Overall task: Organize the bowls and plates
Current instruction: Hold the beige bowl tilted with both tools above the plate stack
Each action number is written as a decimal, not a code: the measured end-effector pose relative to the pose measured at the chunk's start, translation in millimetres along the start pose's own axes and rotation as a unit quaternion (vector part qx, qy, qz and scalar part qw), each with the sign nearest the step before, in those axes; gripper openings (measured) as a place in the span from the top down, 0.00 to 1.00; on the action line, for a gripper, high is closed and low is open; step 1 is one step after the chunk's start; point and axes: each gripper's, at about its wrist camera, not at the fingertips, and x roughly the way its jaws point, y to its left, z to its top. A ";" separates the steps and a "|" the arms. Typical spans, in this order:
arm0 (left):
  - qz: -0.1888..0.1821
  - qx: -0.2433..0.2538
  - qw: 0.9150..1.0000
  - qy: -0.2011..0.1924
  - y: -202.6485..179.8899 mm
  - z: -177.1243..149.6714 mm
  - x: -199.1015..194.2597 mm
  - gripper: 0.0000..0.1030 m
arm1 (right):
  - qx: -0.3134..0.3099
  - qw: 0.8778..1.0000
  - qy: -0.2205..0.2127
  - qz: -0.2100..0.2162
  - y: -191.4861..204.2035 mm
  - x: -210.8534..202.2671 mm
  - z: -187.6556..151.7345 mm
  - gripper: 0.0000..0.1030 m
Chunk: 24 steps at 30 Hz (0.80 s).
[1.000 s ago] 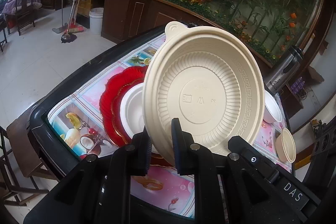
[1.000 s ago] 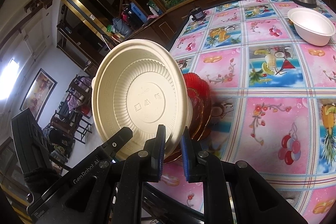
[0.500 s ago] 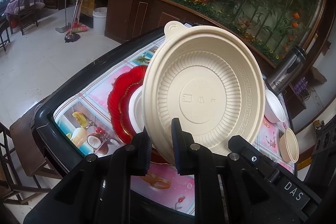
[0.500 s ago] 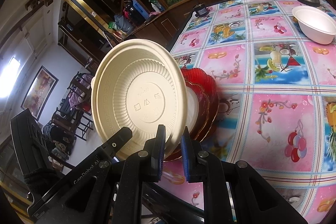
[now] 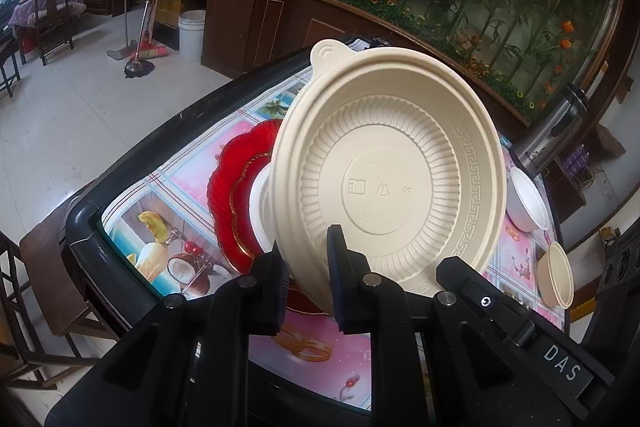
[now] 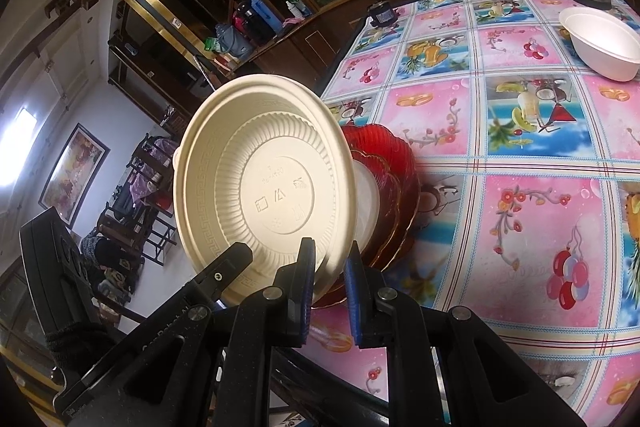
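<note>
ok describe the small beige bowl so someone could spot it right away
Start at the steel flask at the table's far end, then pass the white bowl beside it. The small beige bowl sits alone beyond that near the table edge, tan and smaller than its neighbour.

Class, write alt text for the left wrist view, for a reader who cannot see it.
The left gripper pinches the rim of a cream plastic bowl, tilted so its ribbed underside faces the camera. Behind it, red scalloped plates with a white dish on top sit on a fruit-patterned tablecloth; a white bowl and a small cream bowl lie to the right.
</note>
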 end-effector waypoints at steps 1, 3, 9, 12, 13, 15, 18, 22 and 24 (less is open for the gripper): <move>0.001 0.000 1.000 0.001 0.2 0.1 0.6 0.84 | 0.000 1.000 0.001 -0.001 -0.3 0.5 0.1 0.87; 0.002 0.001 1.000 0.001 0.6 0.4 1.5 0.84 | 0.001 1.000 0.002 -0.002 -0.8 1.4 0.4 0.87; 0.006 0.005 1.000 0.003 -0.6 0.6 3.5 0.84 | 0.002 1.000 0.006 -0.002 -2.1 4.1 1.1 0.87; 0.008 0.009 1.000 0.002 -1.0 1.2 3.5 0.84 | 0.003 1.000 0.007 -0.003 -2.0 5.0 1.4 0.87; 0.009 0.010 1.000 0.001 -1.1 1.4 3.5 0.84 | 0.003 1.000 0.007 -0.003 -1.8 5.0 1.4 0.87; 0.011 0.011 1.000 0.002 -1.2 1.7 3.8 0.84 | 0.002 1.000 0.006 -0.004 -1.8 5.2 1.5 0.87; 0.013 0.013 1.000 0.002 -2.2 1.9 4.9 0.84 | 0.002 1.000 0.008 -0.005 -1.7 6.3 2.5 0.87; 0.013 0.013 1.000 0.003 -2.2 2.2 6.2 0.84 | 0.001 1.000 0.009 -0.006 -1.1 6.9 3.2 0.87; 0.012 0.013 1.000 0.005 -1.3 2.5 6.3 0.84 | 0.001 1.000 0.010 -0.006 -0.7 7.9 3.8 0.87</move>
